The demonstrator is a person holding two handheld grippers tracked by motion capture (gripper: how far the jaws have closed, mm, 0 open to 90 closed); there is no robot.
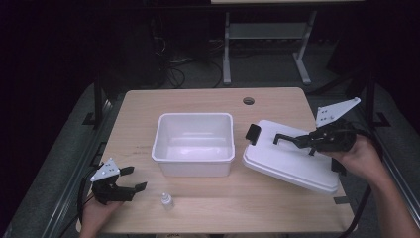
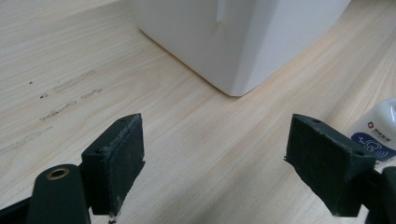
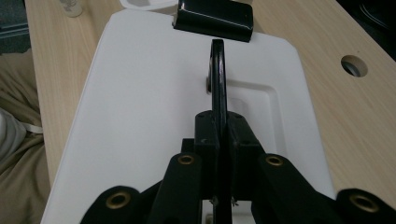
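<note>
A white lid lies slightly tilted on the table, to the right of the open white bin. My right gripper is shut on the lid's thin black handle. In the right gripper view the jaws of that gripper pinch the handle above the lid, with a black latch clip at the lid's far end. My left gripper rests open at the table's front left, holding nothing. A small white bottle stands just to its right.
In the left gripper view the bin's corner stands ahead of the open left gripper, and the bottle is by the right jaw. A cable hole sits near the table's far edge. A metal frame stands on the dark floor behind.
</note>
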